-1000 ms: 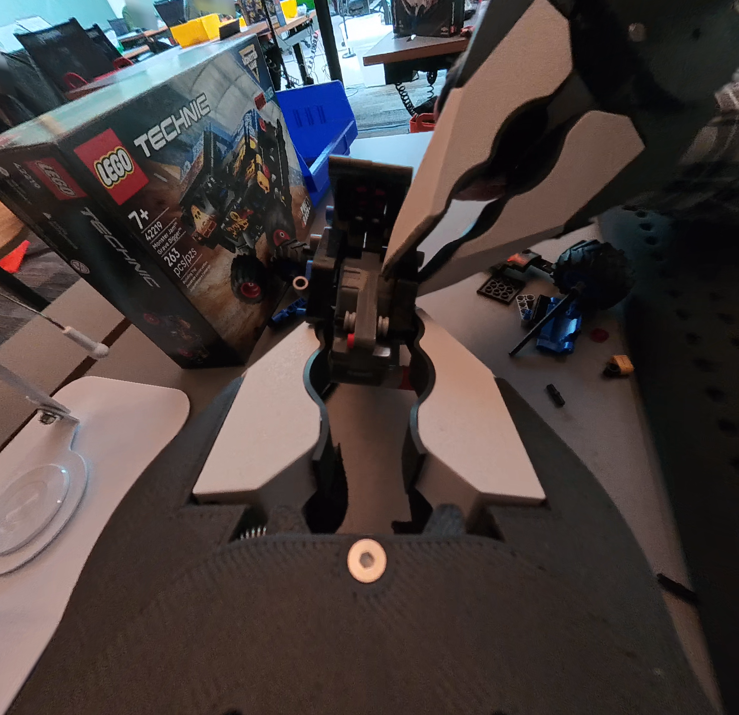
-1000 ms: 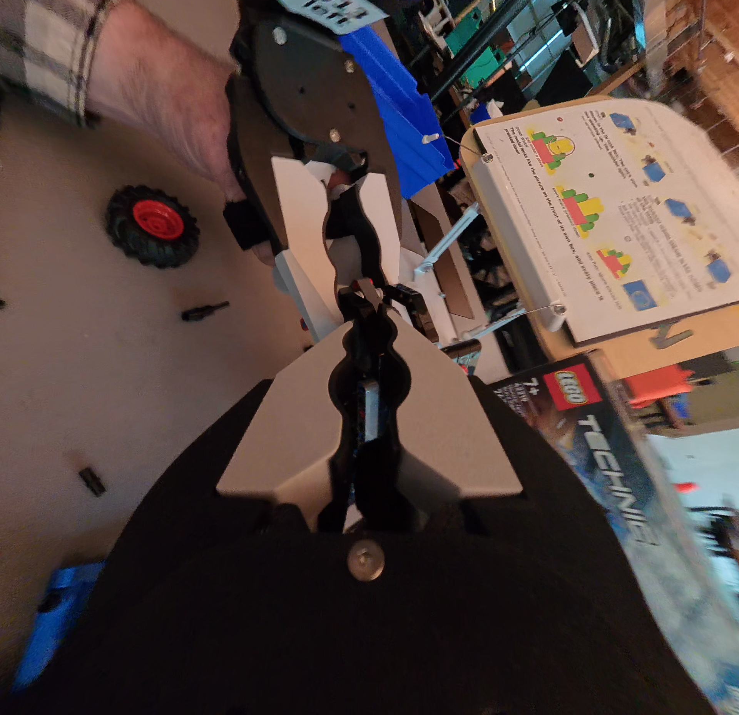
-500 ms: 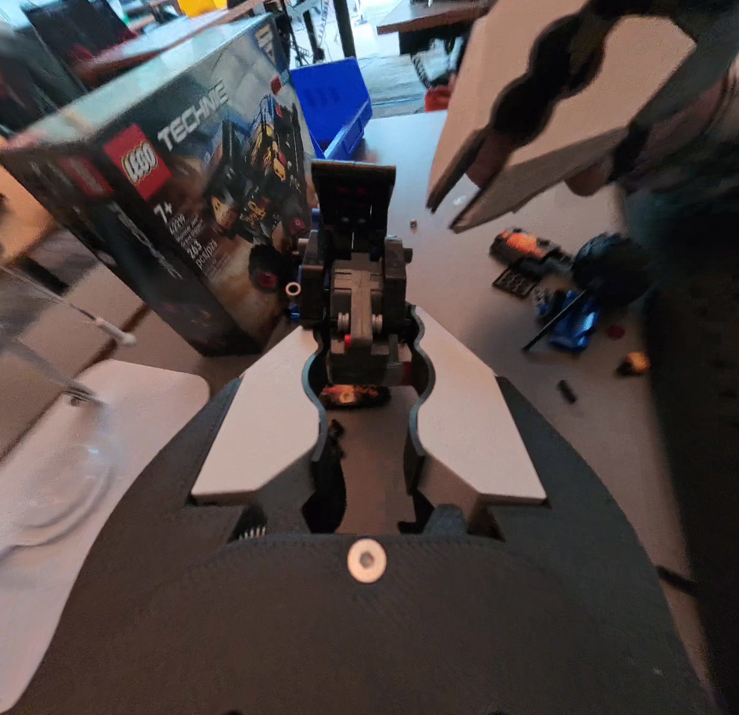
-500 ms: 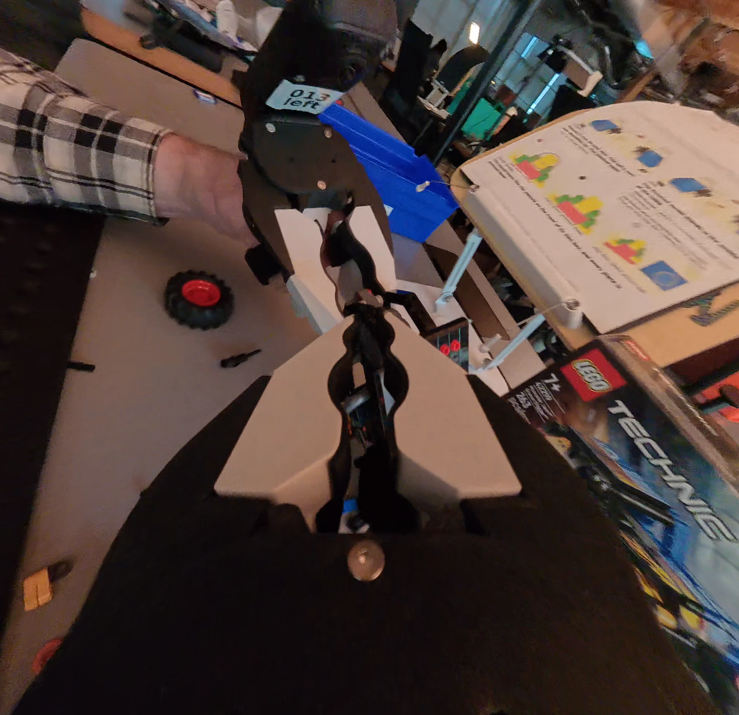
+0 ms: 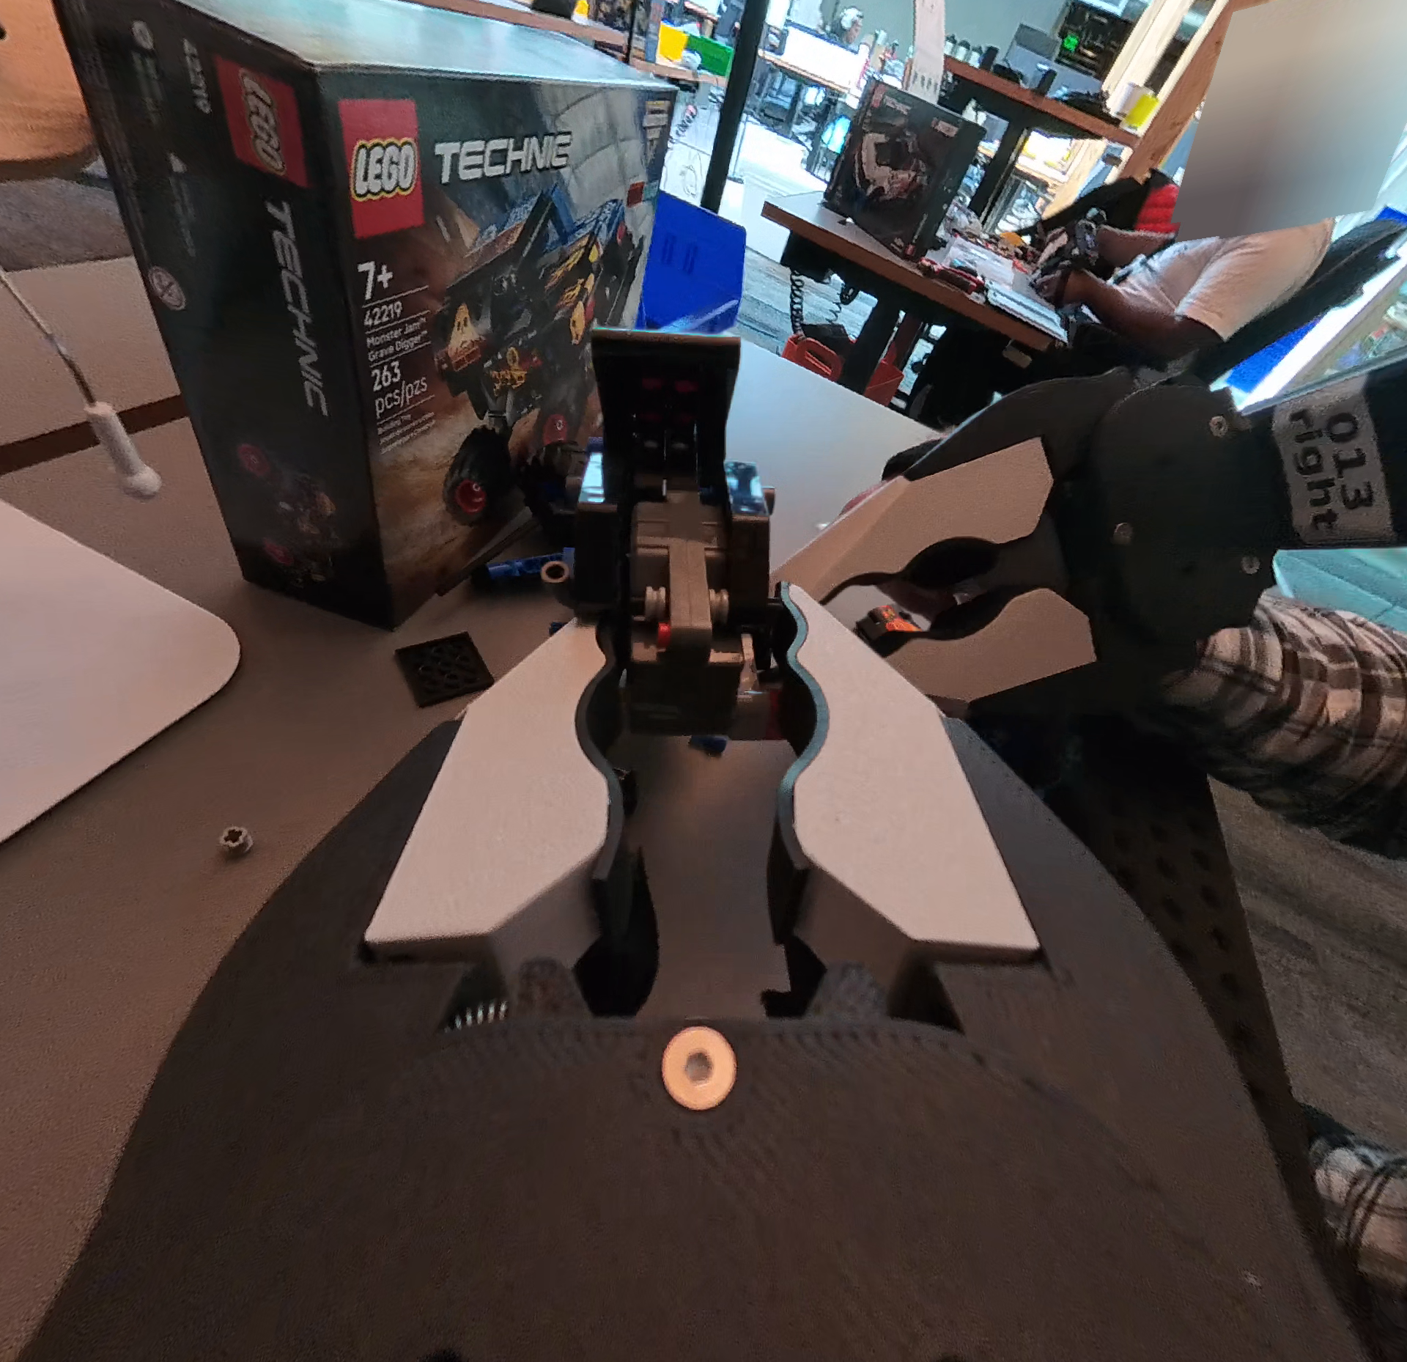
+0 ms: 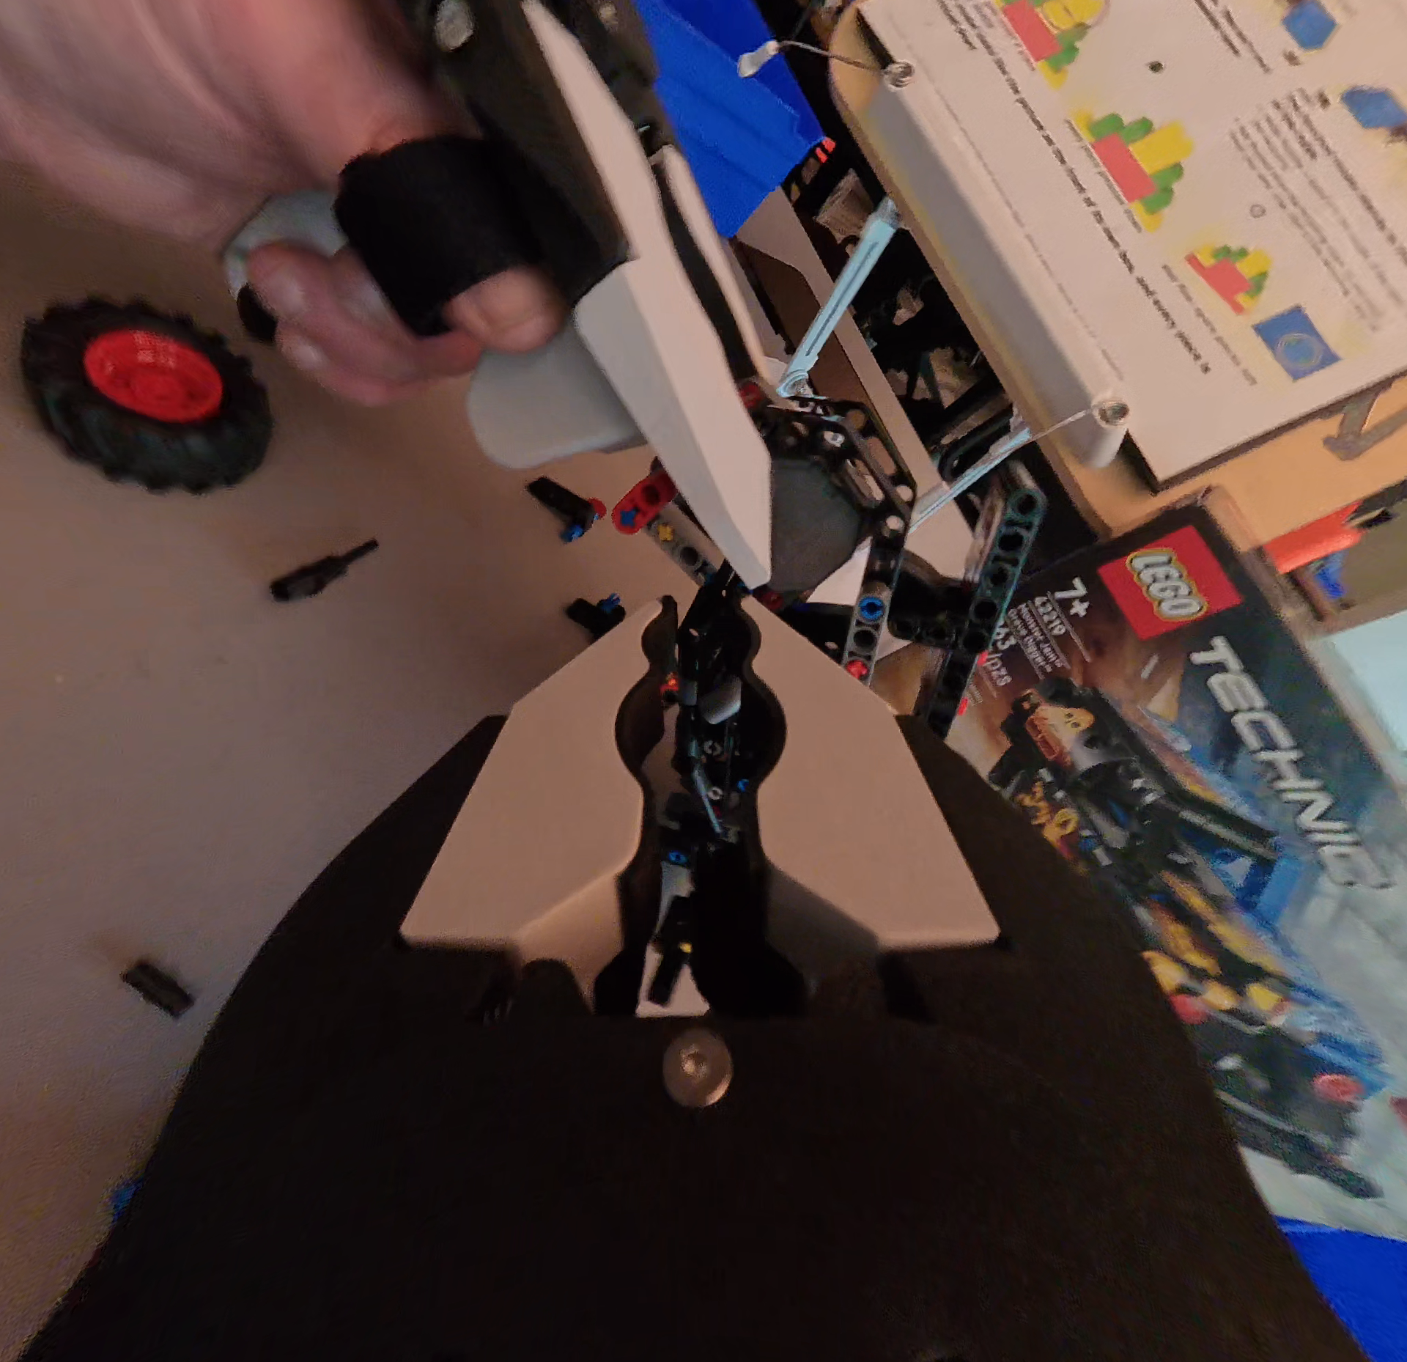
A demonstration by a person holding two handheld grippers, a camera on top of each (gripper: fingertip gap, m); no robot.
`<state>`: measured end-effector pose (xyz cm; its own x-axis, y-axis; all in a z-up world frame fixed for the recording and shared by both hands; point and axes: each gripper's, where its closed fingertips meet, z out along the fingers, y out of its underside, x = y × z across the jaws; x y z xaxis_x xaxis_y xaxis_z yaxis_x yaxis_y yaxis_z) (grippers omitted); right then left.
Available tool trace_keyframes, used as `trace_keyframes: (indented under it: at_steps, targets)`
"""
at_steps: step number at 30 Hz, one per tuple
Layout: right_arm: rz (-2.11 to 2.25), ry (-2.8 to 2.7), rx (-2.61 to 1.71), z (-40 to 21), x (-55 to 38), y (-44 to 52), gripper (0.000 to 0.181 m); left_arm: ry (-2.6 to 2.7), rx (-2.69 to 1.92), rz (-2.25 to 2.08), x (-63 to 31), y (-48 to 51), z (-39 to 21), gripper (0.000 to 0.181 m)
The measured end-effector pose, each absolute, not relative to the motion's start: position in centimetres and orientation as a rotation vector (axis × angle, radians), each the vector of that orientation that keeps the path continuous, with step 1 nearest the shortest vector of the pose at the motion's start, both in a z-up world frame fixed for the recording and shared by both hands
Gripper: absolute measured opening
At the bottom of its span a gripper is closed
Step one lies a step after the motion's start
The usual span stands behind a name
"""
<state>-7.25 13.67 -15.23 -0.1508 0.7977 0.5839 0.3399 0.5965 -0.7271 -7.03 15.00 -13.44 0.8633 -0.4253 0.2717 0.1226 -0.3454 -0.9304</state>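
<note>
Chassis: brick-built chassis [image 5: 680, 625], dark grey and black, sits clamped between the fingers of my left claw [image 5: 697, 644], lifted off the worktop [image 5: 228, 762].
Chassis axis: its long axis runs straight out along my left fingers, away from the camera; a dark panel with red spots stands upright at the far end.
Chassis from the right wrist view: black beams with blue and red pins [image 6: 883, 556] jut past the pale left finger [image 6: 677, 381], toward the printed box.
Left claw: narrowed onto the chassis, both fingers touching its sides near the tips.
Right claw: my right claw [image 6: 708, 632] is nearly shut, fingers pinching a thin black-beam assembly [image 6: 704, 724] that runs lengthwise down the gap toward the chassis; in the left wrist view the same claw [image 5: 837, 556] comes in from the right, tips just beside the chassis.
My hands: one hand [image 6: 365, 290] grips the left claw's trigger; a plaid sleeve [image 5: 1294, 716] shows behind the right claw.
Printed box: toy-set box [image 5: 381, 320] stands just behind the chassis, to its left.
Loose parts: black grille tile [image 5: 445, 667] and a small grey bush [image 5: 234, 840] lie on the worktop left of my claw; a red-hubbed wheel [image 6: 145, 396] and black pins [image 6: 323, 570] lie well apart on the other side.
Further off: blue bin [image 5: 689, 267] behind the box; an instruction sheet on a stand [image 6: 1142, 206] beside it.
</note>
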Motion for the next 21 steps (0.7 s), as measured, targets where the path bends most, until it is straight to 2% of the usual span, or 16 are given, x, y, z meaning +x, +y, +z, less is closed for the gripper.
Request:
trace_keyframes:
  at_steps: [4,11,21]
  targets:
    - [0.678,-1.724,-1.051,-15.6,-7.6,13.6,0.006,0.181,-1.85,-0.595,-7.3,15.1,-13.9,0.034]
    - [1.01,-1.756,-1.038,-14.9,-7.2,12.1,0.004,0.261,-1.805,-0.62,-7.7,14.9,-13.9,0.028]
    - [1.057,-1.877,-1.01,-16.0,-6.1,12.2,0.004,0.383,-1.88,-0.68,-6.9,14.2,-15.7,0.03]
